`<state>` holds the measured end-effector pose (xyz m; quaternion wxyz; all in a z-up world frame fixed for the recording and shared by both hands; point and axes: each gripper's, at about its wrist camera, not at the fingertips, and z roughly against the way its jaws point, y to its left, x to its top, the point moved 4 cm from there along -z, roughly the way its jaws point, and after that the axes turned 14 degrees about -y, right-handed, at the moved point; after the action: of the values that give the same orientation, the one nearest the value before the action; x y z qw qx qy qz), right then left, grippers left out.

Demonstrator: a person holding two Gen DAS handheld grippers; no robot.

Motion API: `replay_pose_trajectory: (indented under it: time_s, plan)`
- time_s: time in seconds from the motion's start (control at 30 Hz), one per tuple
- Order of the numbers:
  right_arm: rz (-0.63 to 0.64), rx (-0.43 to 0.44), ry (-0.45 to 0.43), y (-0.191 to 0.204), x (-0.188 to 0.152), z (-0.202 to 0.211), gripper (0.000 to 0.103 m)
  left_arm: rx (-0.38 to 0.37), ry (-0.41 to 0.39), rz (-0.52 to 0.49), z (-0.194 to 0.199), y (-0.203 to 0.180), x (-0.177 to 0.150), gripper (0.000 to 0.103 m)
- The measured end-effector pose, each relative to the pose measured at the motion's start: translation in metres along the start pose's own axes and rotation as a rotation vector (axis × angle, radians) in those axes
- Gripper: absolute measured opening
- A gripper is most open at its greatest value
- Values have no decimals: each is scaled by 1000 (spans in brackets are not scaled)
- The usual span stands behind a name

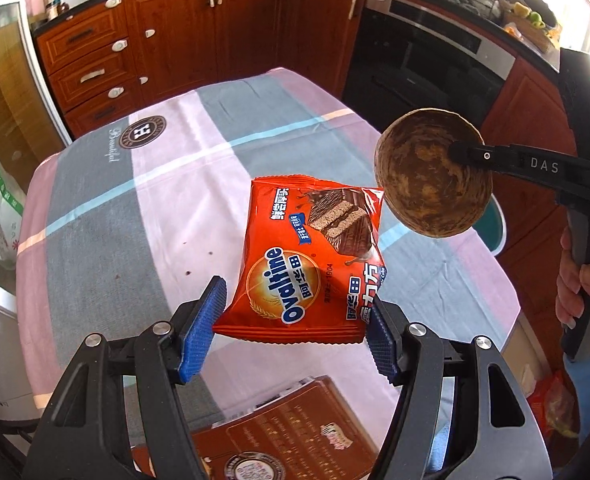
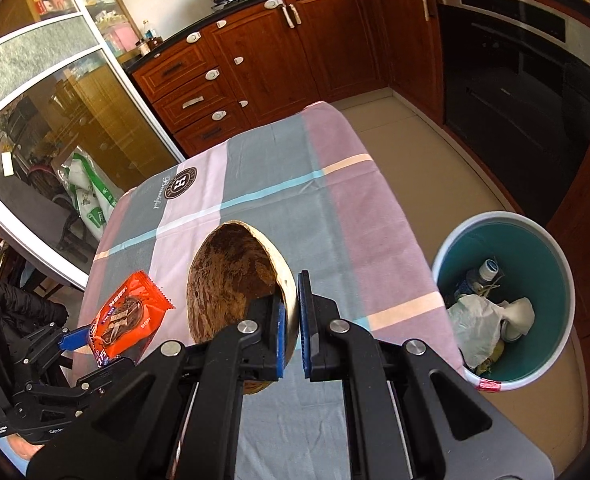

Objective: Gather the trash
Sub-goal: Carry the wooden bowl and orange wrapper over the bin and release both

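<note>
An orange Ovaltine snack packet hangs above the table, and my left gripper is shut on its lower edges with both blue pads. In the right wrist view the same packet shows at lower left in the left gripper. A brown half coconut shell is held by its rim, my right gripper shut on it. From the left wrist view, the shell floats at right over the table edge, pinched by the right gripper. A person's hand holds that gripper's handle.
The table wears a pink, grey and blue checked cloth. A round bin, teal inside, stands on the floor right of the table and holds a bottle and crumpled paper. A brown printed box lies near me. Wooden cabinets and an oven stand behind.
</note>
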<state>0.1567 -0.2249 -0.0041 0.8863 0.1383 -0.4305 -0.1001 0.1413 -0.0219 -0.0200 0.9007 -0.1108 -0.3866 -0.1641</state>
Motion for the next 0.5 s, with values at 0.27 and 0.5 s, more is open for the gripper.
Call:
replay_pose_trajectory:
  time_s: [0.27,0.5]
  plan:
    - [-81,-69,-56,-73,7,29,6,-70,16,-85,-27,-72,22,67]
    - [-166,-143,-93,-146,4,53,6,-130,37,-180,-59,-143,36,67]
